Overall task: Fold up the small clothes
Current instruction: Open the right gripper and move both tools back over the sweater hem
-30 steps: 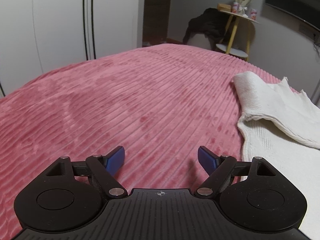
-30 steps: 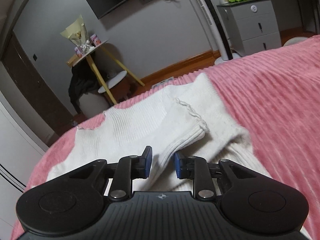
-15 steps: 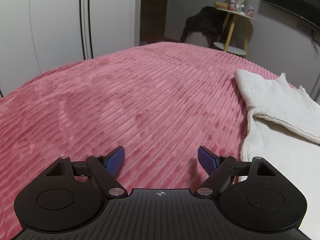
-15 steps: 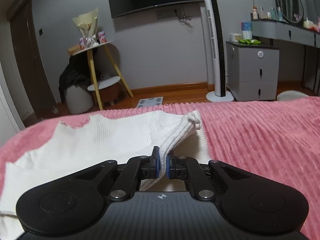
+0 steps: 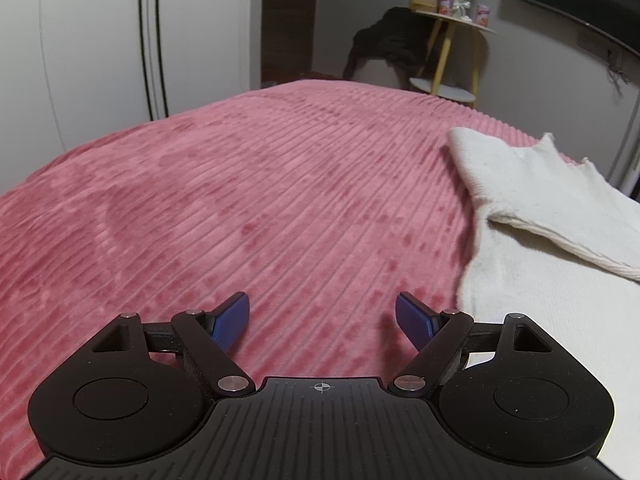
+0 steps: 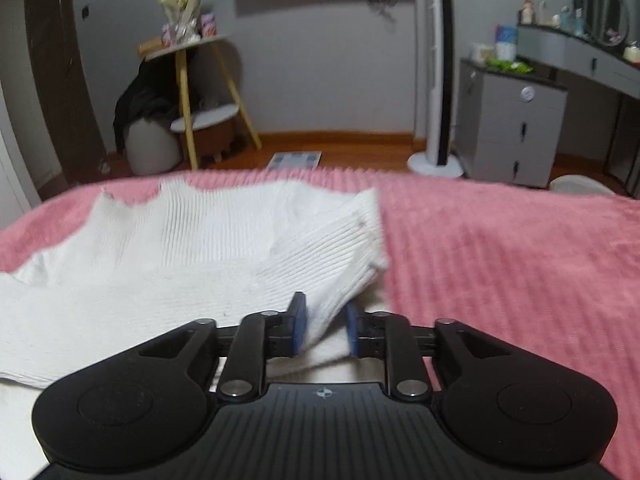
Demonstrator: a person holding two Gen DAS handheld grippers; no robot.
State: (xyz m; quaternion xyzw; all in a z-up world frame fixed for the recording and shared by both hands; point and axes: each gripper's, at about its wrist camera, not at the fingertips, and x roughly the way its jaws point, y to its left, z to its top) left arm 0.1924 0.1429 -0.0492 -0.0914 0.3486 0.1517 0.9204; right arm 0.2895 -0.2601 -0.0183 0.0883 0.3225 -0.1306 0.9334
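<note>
A white ribbed knit garment (image 6: 168,256) lies partly folded on the pink ribbed bedspread (image 6: 512,264). Its sleeve (image 6: 340,248) runs from the far right corner back between the fingers of my right gripper (image 6: 323,330). The right jaws stand a little apart, with the sleeve cloth loose in the gap. My left gripper (image 5: 322,322) is open and empty, low over bare bedspread (image 5: 248,208), to the left of the garment's folded edge (image 5: 536,216).
Beyond the bed's far edge stand a yellow-legged side table (image 6: 188,80) with a dark cloth over a stool, a tower fan (image 6: 438,80) and a grey drawer unit (image 6: 512,128). A white wardrobe (image 5: 120,40) stands to the left.
My right gripper closed on the sleeve half a second ago and has now opened a little, letting the sleeve slacken. The left gripper has barely moved and stays open.
</note>
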